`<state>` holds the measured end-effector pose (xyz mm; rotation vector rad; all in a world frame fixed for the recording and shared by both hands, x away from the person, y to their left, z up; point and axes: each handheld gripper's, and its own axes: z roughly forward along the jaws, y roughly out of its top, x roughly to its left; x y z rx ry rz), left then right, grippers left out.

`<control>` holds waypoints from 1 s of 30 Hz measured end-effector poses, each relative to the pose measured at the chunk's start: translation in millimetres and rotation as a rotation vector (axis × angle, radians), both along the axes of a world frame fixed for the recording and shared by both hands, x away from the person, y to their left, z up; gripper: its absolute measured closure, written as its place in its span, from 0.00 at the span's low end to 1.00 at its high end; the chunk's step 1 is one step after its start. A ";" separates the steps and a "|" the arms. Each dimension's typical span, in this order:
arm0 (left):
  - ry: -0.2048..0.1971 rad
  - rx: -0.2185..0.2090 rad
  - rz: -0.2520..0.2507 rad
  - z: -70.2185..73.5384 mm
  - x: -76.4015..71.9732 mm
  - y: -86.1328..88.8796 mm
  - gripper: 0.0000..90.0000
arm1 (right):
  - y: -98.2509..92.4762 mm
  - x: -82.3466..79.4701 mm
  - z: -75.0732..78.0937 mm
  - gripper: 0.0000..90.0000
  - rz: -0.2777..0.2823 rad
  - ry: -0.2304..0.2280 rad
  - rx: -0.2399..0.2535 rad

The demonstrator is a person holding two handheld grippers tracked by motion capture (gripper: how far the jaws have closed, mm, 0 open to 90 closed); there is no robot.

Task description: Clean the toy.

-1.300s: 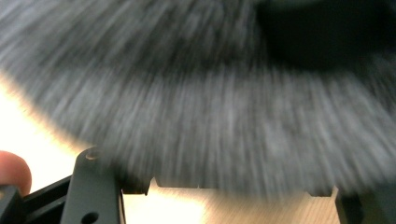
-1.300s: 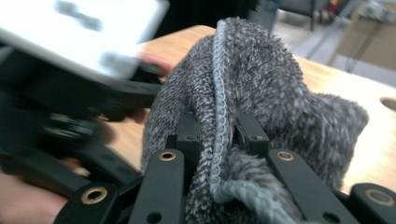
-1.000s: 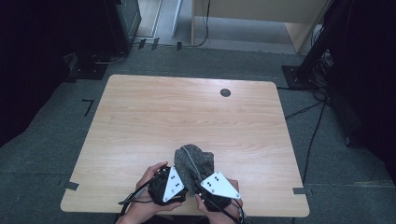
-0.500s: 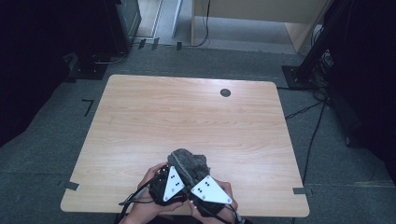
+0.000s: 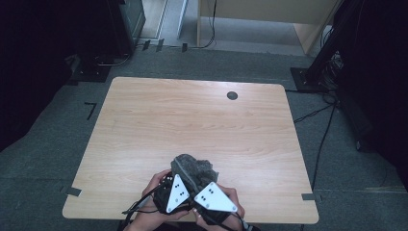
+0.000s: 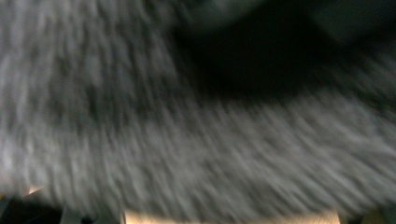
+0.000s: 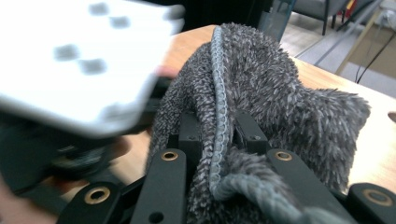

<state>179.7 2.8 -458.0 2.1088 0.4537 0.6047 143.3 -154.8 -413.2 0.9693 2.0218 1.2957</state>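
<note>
A bunched grey fuzzy cloth (image 5: pixel 195 167) sits near the front edge of the wooden table (image 5: pixel 192 115), held between both grippers. My left gripper (image 5: pixel 175 179) is at the cloth's left side, its jaws buried in the pile; in the left gripper view blurred cloth (image 6: pixel 187 154) presses right up to the camera. My right gripper (image 5: pixel 204 182) is at the cloth's front right. In the right gripper view the right gripper (image 7: pixel 219 128) is shut on the stitched hem of the cloth (image 7: pixel 280 93), and the left gripper's white plate (image 7: pixel 84 56) is close by on the left.
A dark round hole (image 5: pixel 232 95) lies at the table's far right. Both hands (image 5: pixel 154 185) rest over the front edge. Cables (image 5: pixel 317 144) run across the carpet on the right, dark stands flank the table, and tape marks (image 5: pixel 90 109) sit on the floor.
The cloth bundle and the right gripper have shifted slightly left and toward the front edge. The left gripper has stayed put.
</note>
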 end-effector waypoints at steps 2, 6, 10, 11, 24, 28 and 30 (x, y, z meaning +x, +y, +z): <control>0.016 -0.013 -0.005 0.6 2.5 2.6 0.38 | -11.7 5.4 -0.8 0.86 -0.059 0.015 0.007; 0.070 -0.070 -0.001 -1.1 8.1 6.9 0.38 | 0.8 -4.5 0.2 0.86 0.001 0.011 0.006; 0.070 -0.051 -0.022 -3.9 5.0 2.3 0.38 | 1.2 -0.9 -1.4 0.87 0.023 0.020 0.001; 0.069 -0.045 -0.029 -3.8 5.0 1.9 0.38 | -3.3 2.2 -1.9 0.87 0.002 0.025 0.007; 0.053 -0.059 -0.024 1.3 7.6 8.8 0.38 | -19.9 8.8 -0.7 0.87 -0.088 0.029 -0.009; 0.058 -0.075 -0.022 1.7 8.2 11.1 0.38 | -16.1 3.3 0.5 0.87 -0.083 0.020 -0.005; 0.058 -0.070 -0.023 1.1 8.4 10.5 0.38 | -11.4 1.2 1.4 0.87 -0.059 0.007 -0.018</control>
